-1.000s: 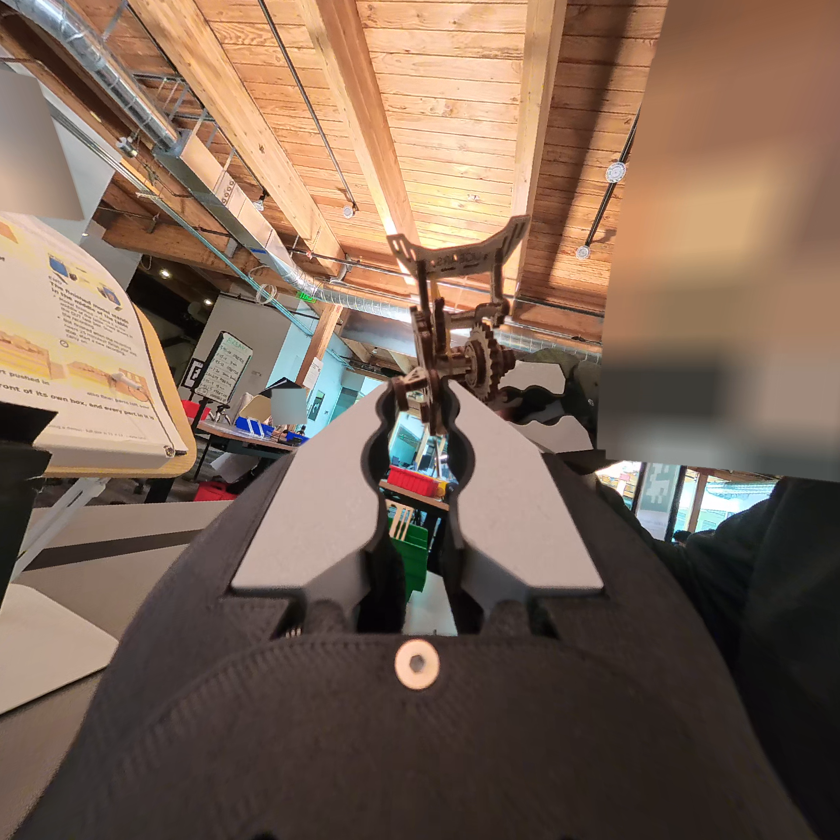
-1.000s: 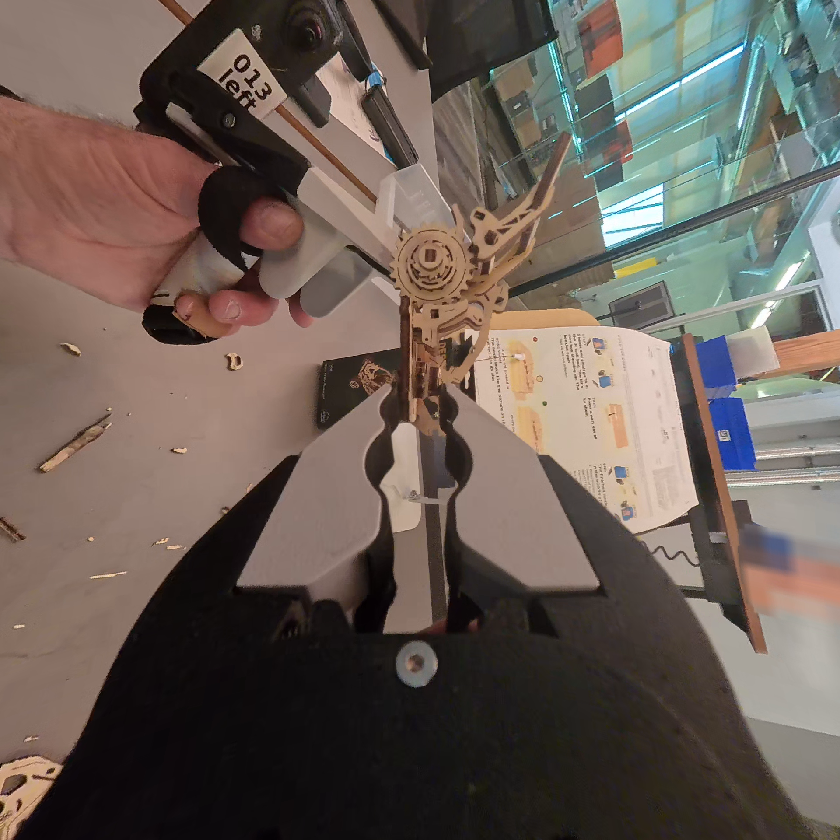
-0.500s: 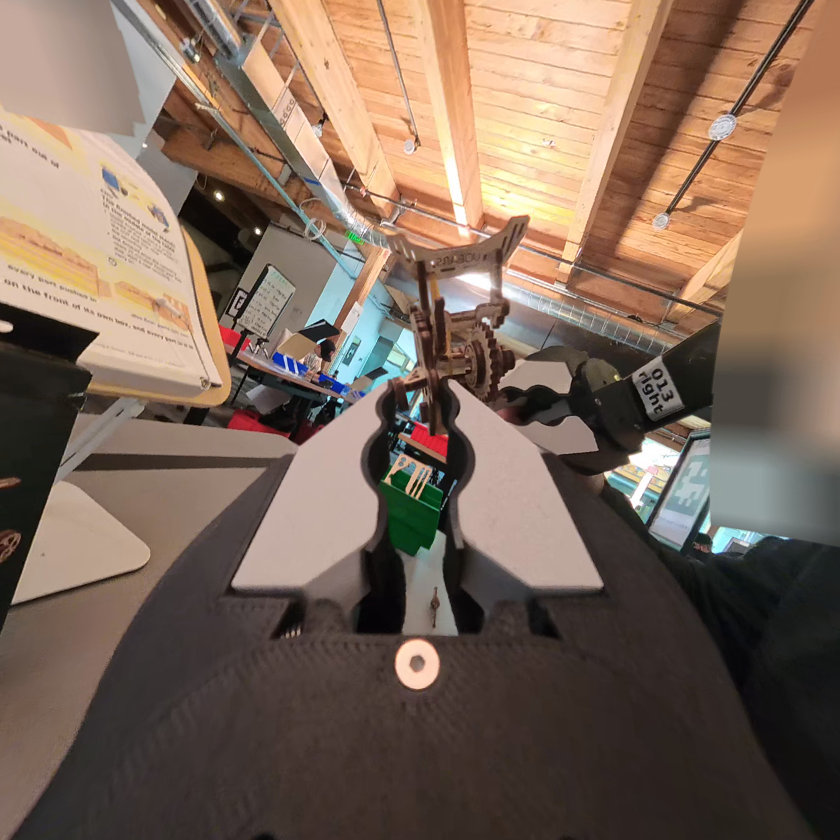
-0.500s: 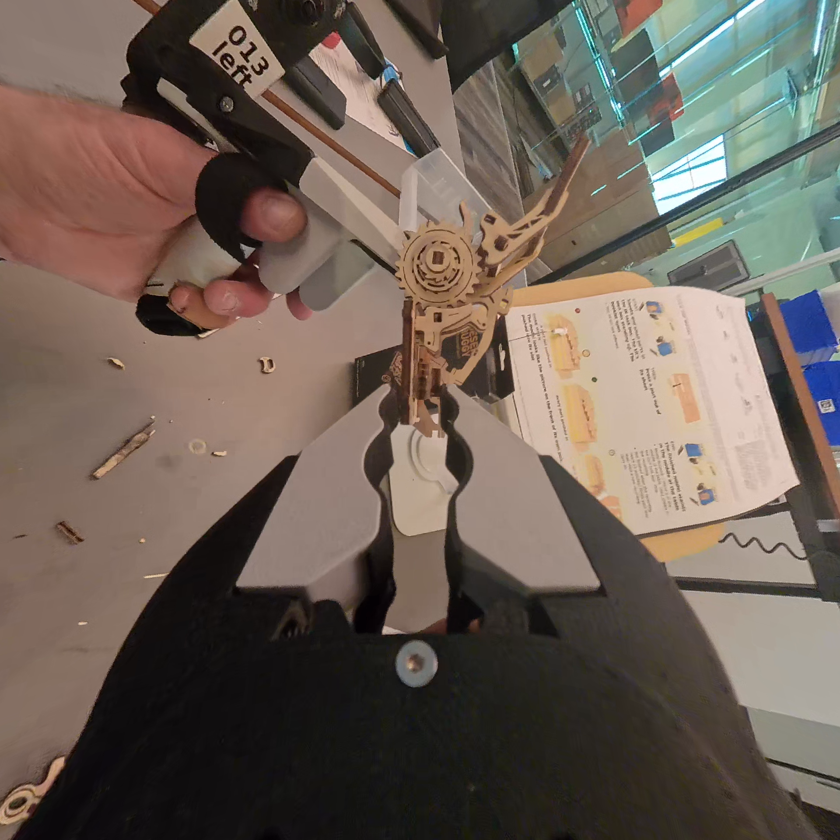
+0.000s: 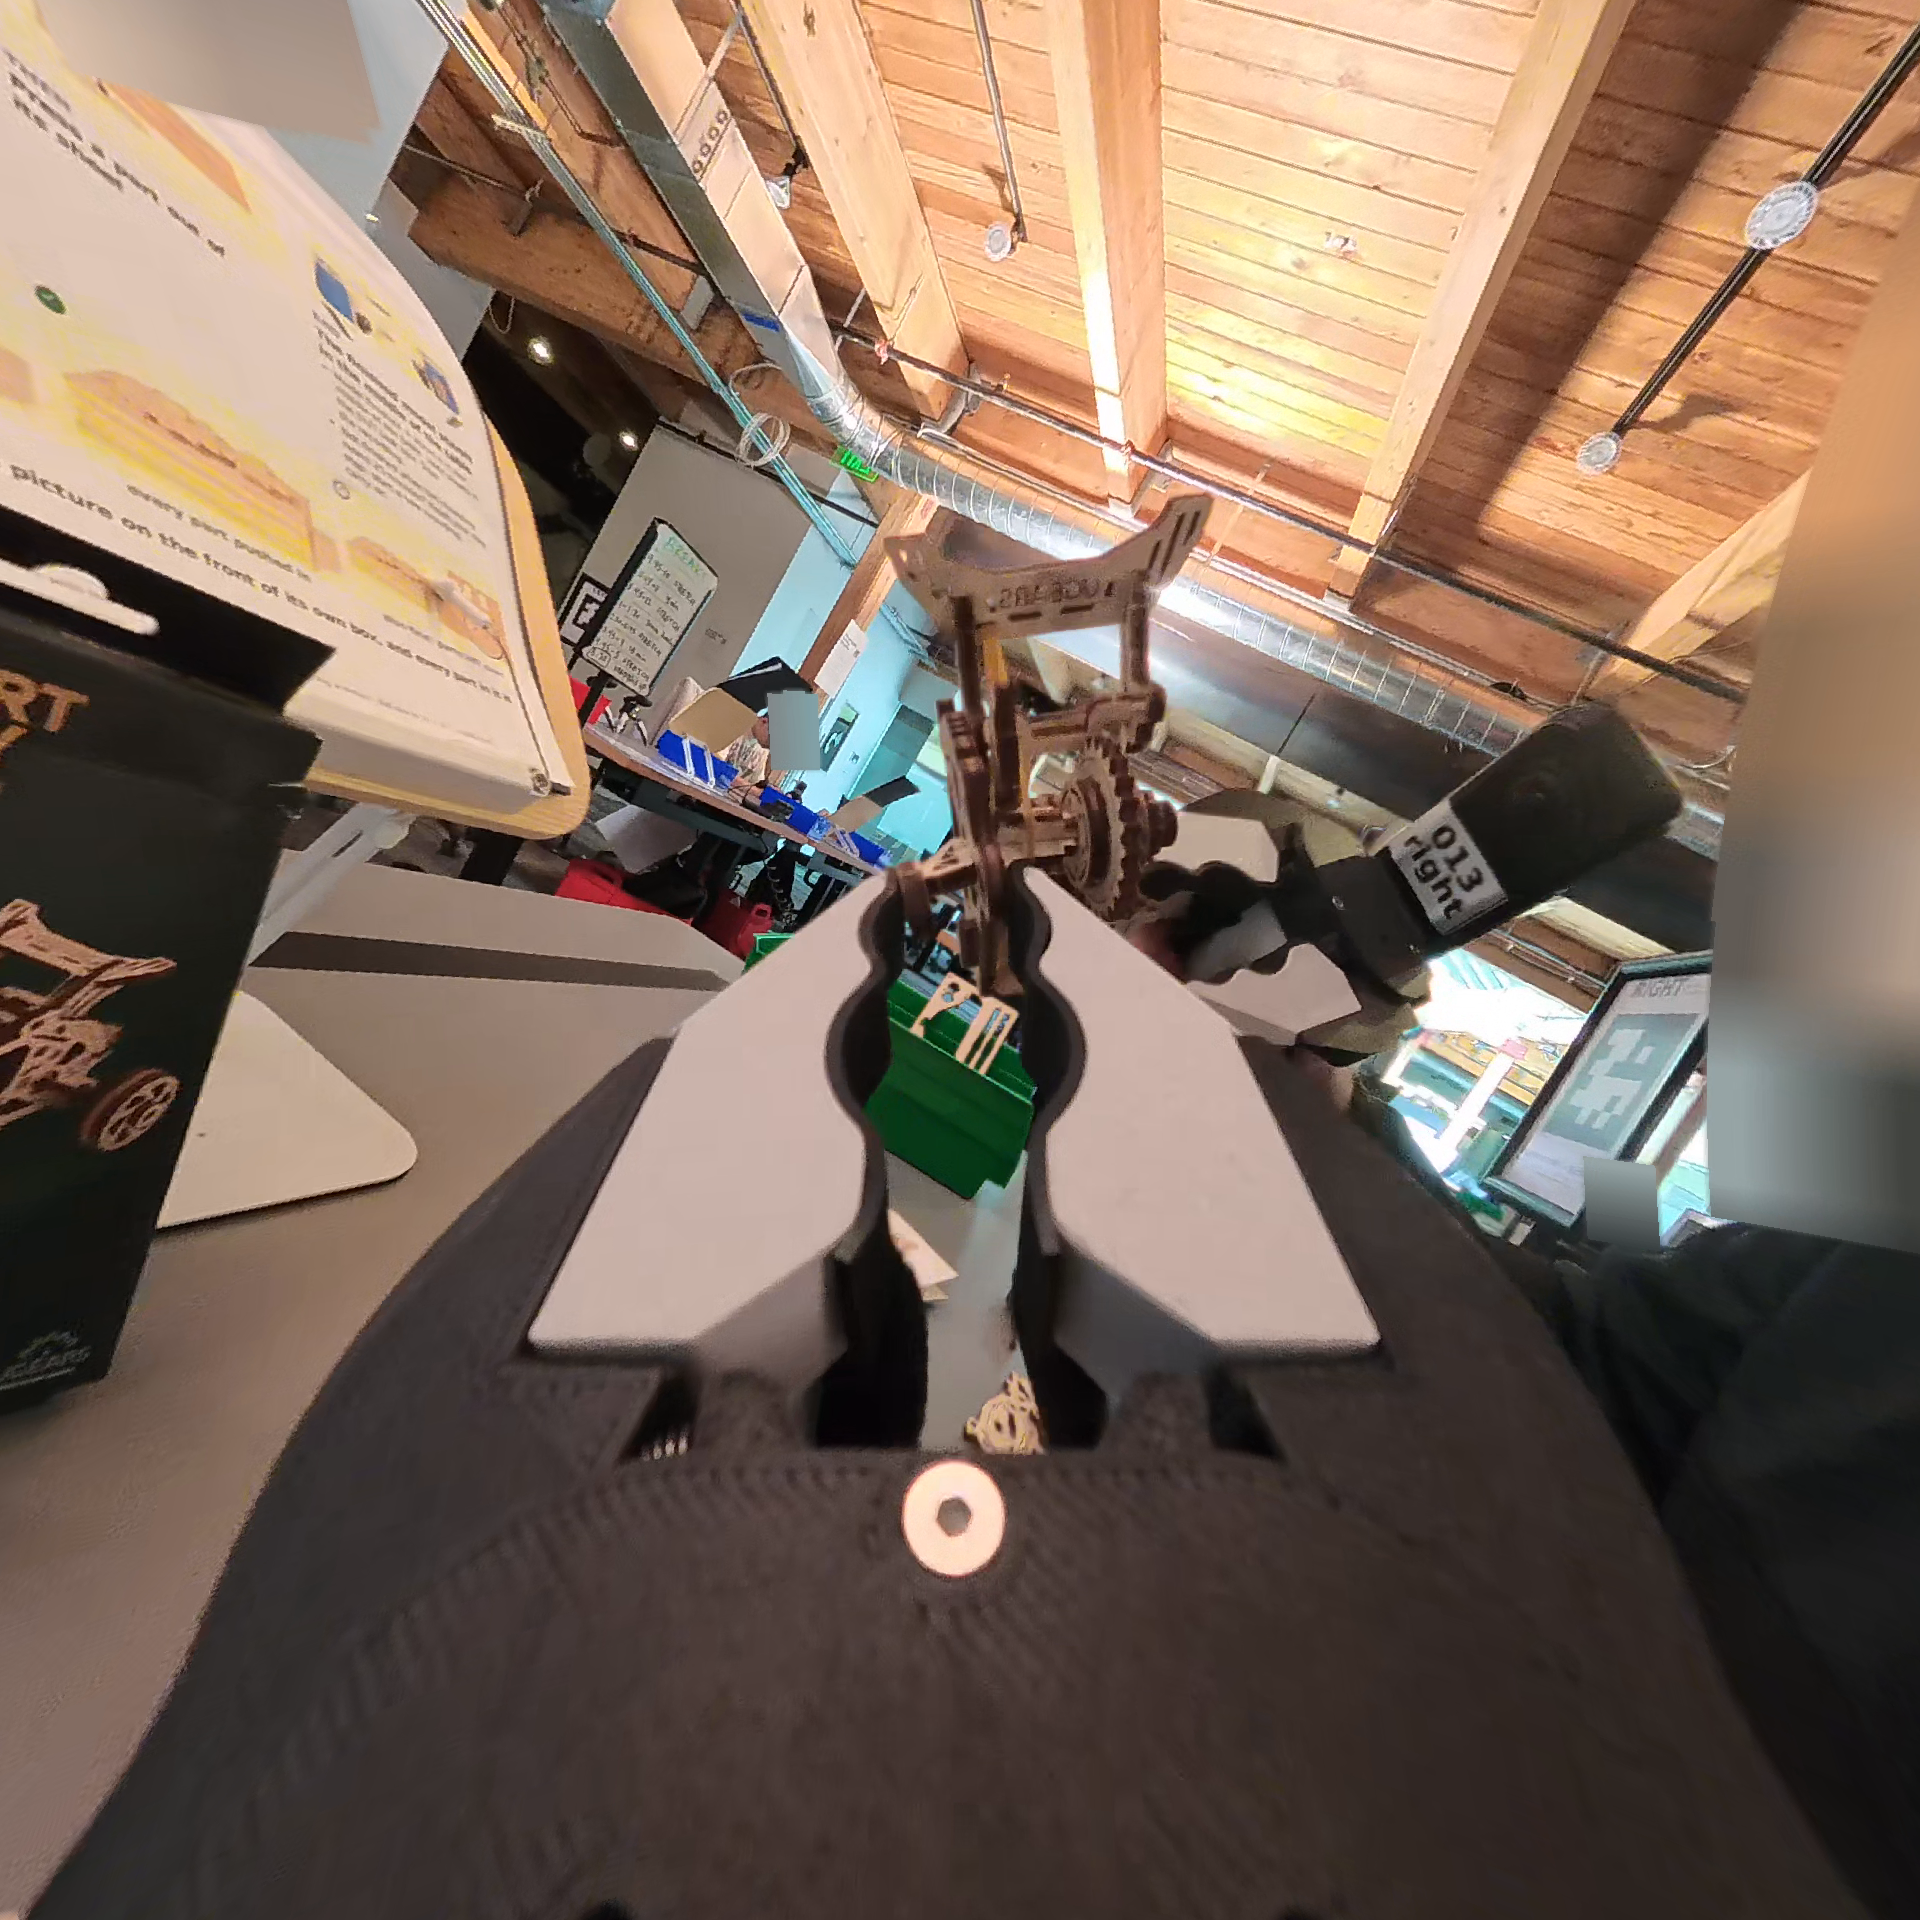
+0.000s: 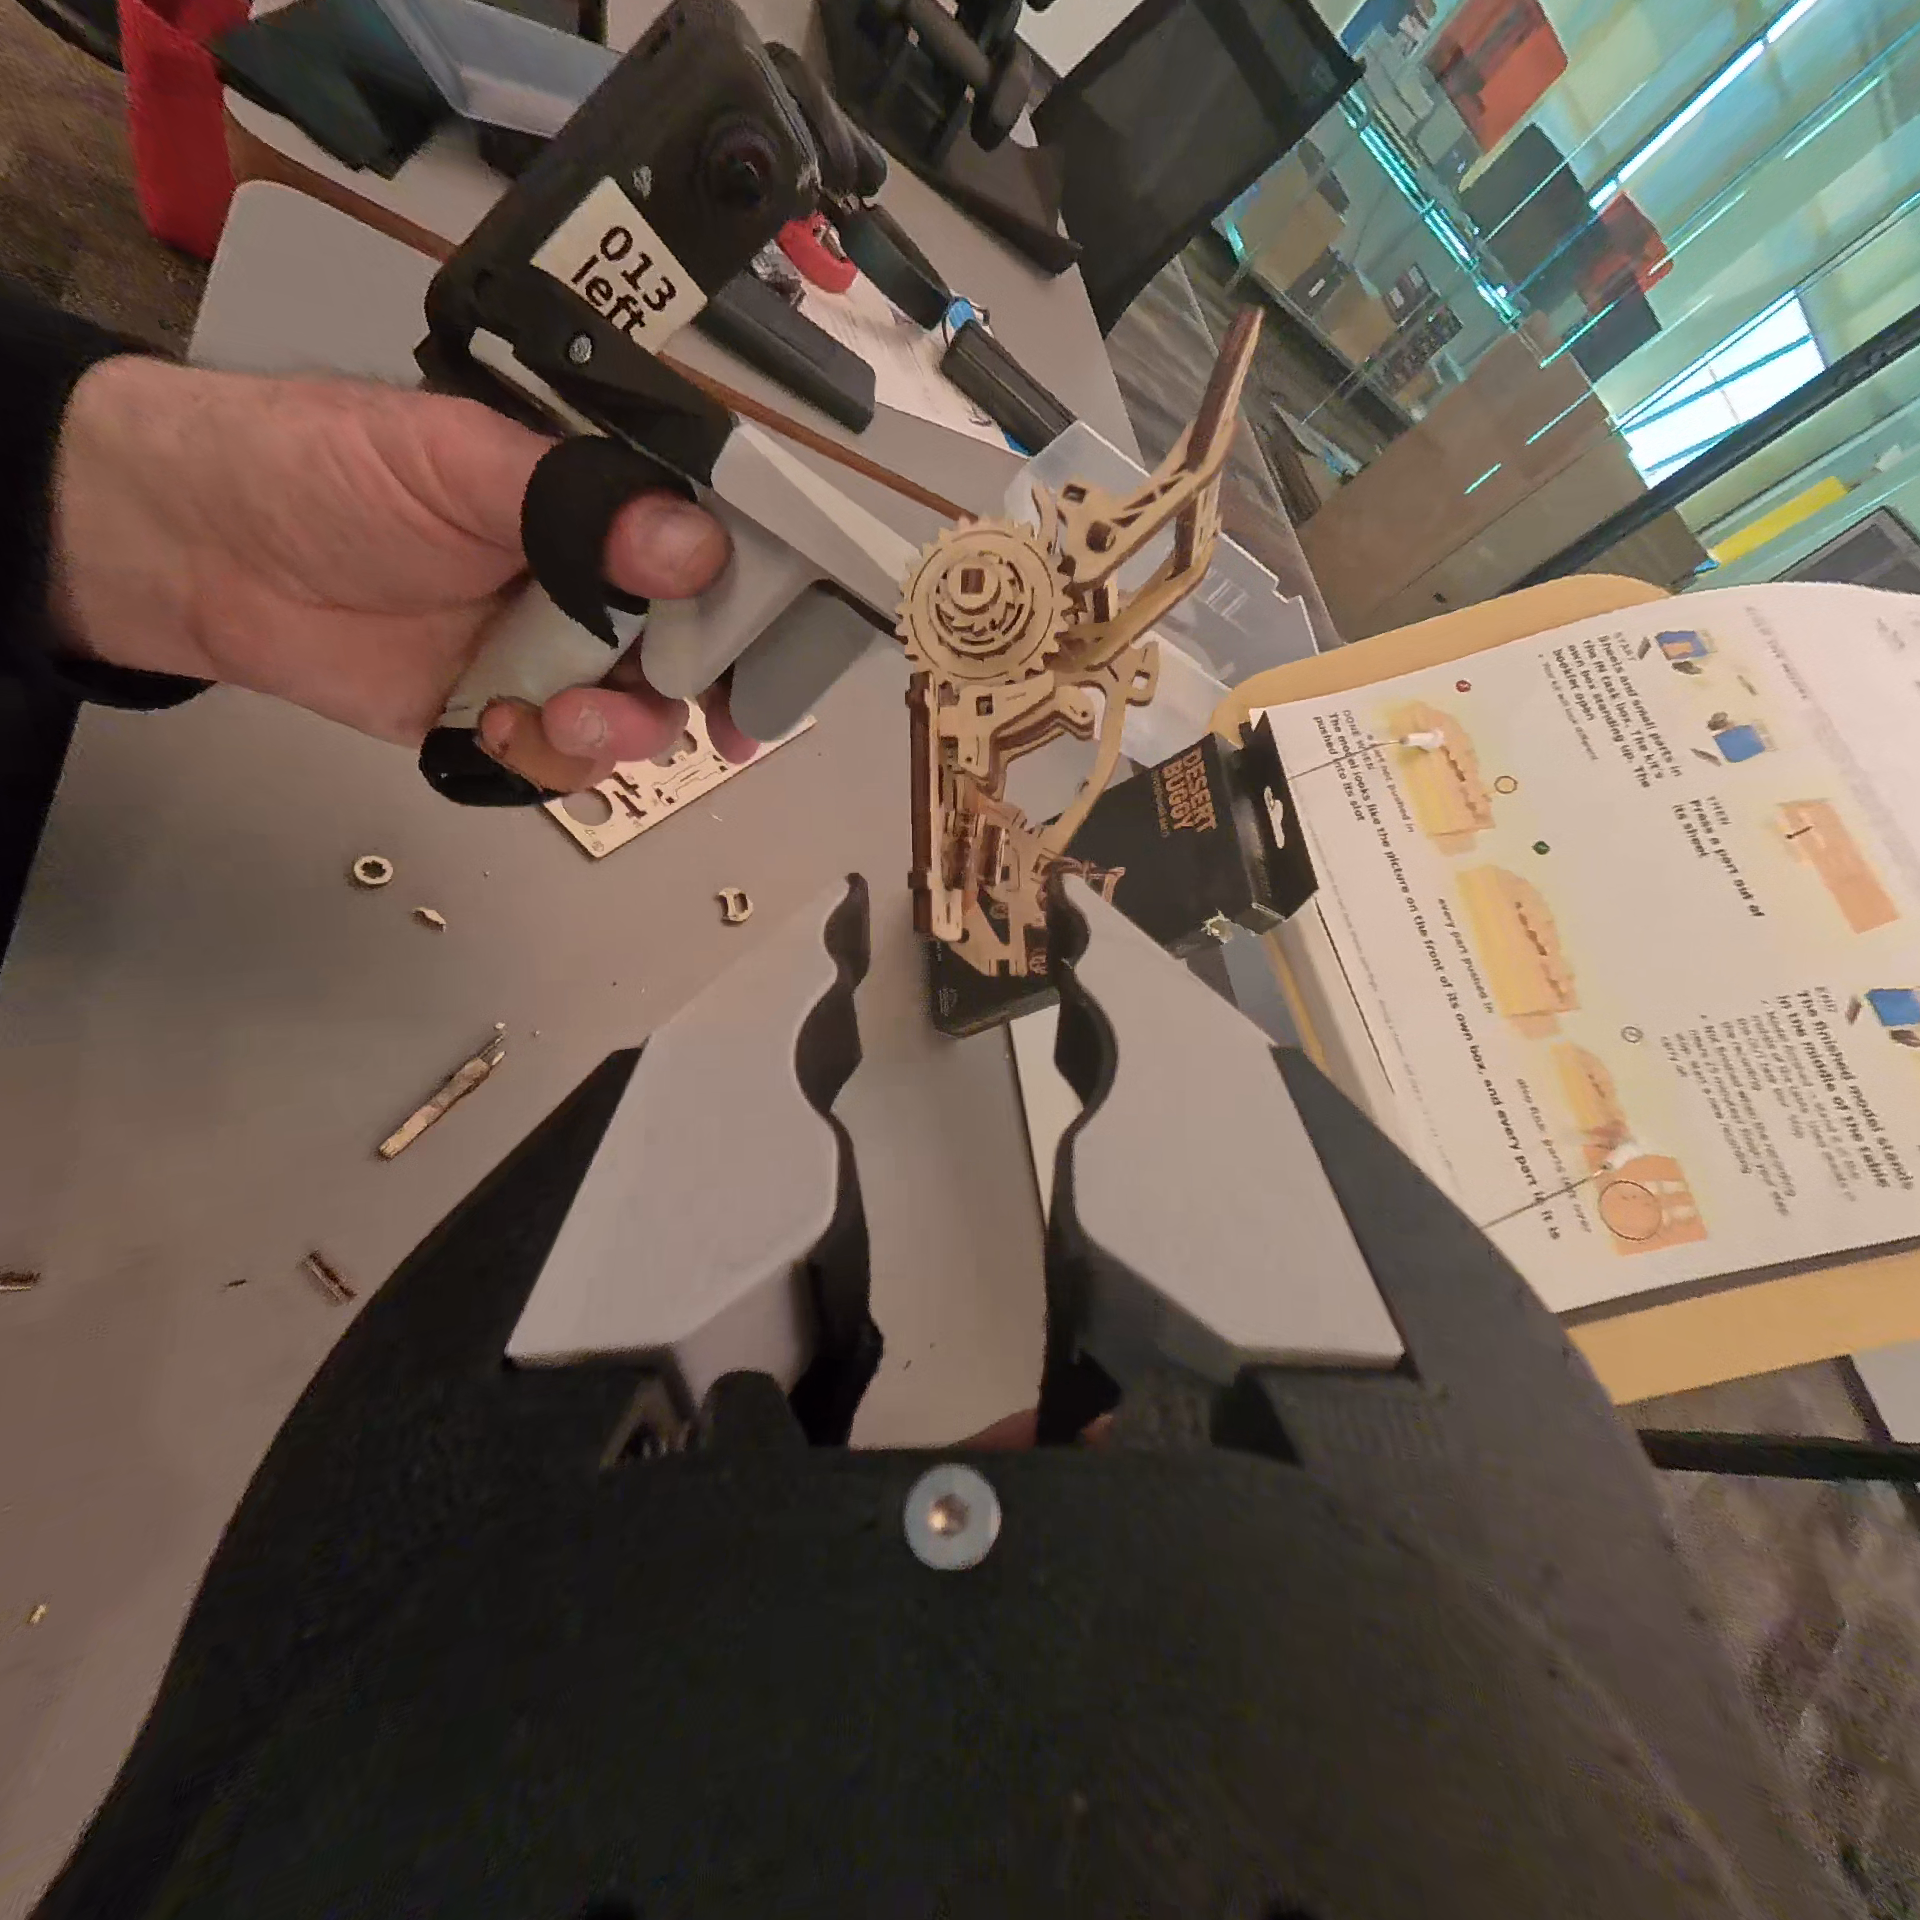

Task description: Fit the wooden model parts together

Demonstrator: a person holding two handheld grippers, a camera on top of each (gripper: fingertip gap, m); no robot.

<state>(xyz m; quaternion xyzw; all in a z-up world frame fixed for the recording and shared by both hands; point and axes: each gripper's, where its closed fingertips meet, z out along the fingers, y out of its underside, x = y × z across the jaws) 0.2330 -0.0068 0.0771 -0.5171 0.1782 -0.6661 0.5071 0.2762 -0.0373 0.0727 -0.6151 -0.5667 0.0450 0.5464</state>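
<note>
Release on right: right hand-held gripper [image 6: 956, 914], clamped on wooden model [image 6: 1023, 717] 0.5 s ago, now gapes wide. Left hand-held gripper [image 5: 961, 883] pinches model, aloft above tabletop [image 6: 208, 1039].

Right tongs [image 6: 956, 914] now off model [image 6: 997, 727].

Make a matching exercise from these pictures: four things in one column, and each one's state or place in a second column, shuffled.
Things
1. left gripper
2. right gripper
3. wooden model
4. black box

States or places
A. open, jaws apart
B. standing on the grey table, beside the instruction sheet
C. held up in the air, off the table
D. shut on the model

Pairs: 1-D, 2-A, 3-C, 4-B
</note>
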